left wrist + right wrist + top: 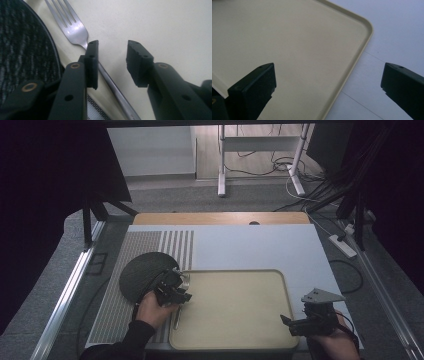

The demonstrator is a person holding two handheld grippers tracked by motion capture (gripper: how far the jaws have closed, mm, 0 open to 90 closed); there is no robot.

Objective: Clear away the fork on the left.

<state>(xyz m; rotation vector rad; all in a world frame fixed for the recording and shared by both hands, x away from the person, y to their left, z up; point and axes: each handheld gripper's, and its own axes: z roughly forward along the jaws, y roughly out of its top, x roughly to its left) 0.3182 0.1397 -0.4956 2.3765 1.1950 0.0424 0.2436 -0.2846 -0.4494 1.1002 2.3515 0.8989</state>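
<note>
- The left tool (111,53) has its jaws parted with nothing pinched between them; the fork (75,30) lies on the tray (294,50), its handle running just under the left jaw rather than in the gap.
- The right tool (328,82) is spread wide and hangs over the tray's near right corner, well apart from the fork.
- Risk: the left jaw sits very near the handle — a careless pull-away could drag the fork or flick it against the dark round placemat (22,50) beside it.
- Risk: the fork lies close to the tray's left rim, with its handle end reaching the edge in the high view; a nudge there could tip it off onto the bench (240,245).
- Risk: a re-grasp from this angle might clip only one side of the thin handle, and smooth metal would likely slip.
- The fork is plain polished steel, four tines, slim straight handle, lying flat with its tines pointing away from the tool.
- It rests at the tray's left side, just beside the placemat's edge.
</note>
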